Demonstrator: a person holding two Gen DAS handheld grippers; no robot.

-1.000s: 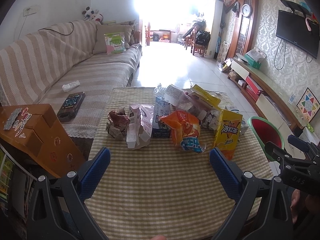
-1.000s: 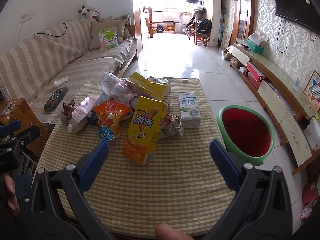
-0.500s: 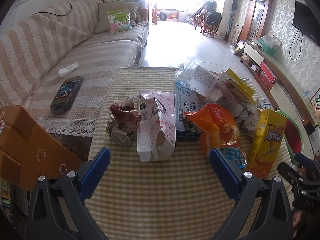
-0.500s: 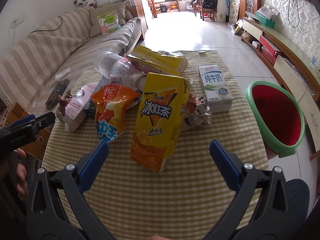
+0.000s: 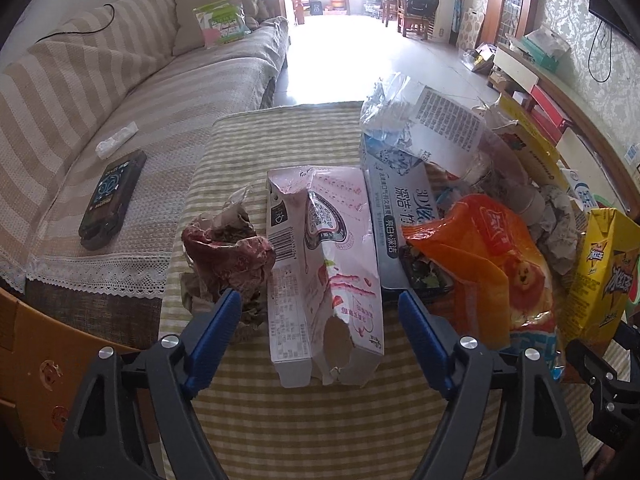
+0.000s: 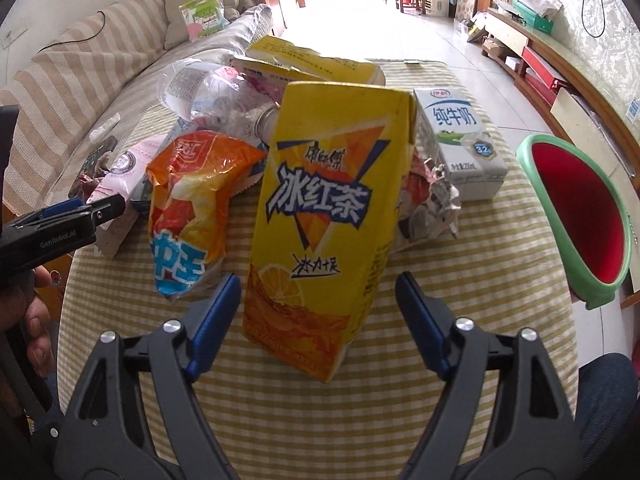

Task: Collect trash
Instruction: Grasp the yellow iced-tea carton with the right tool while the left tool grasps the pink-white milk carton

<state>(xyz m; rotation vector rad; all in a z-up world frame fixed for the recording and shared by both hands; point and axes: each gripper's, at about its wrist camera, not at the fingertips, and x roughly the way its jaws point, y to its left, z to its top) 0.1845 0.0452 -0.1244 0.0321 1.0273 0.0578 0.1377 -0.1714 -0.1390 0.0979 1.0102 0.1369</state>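
A pile of trash lies on the checked table (image 5: pixel 304 424). My left gripper (image 5: pixel 320 312) is open, its fingers on either side of the near end of a torn pink-and-white carton (image 5: pixel 324 264) that lies flat. A crumpled red wrapper (image 5: pixel 228 256) sits left of it, an orange snack bag (image 5: pixel 488 276) to the right. My right gripper (image 6: pixel 318 296) is open around the base of an upright yellow iced-tea carton (image 6: pixel 324 208). A white milk carton (image 6: pixel 460 144) lies behind it. The green bin with red inside (image 6: pixel 580 216) stands off the table's right edge.
A striped sofa (image 5: pixel 100 100) with a phone-like device (image 5: pixel 112 200) runs along the left. A blue-white box (image 5: pixel 400 216), clear plastic bag (image 5: pixel 420 116) and yellow box (image 6: pixel 316 64) lie deeper in the pile. An orange cardboard box (image 5: pixel 36 364) stands at the near left.
Both grippers have moved forward toward the pile. The left now brackets the pink carton; the right now brackets the yellow carton. Both stayed open.
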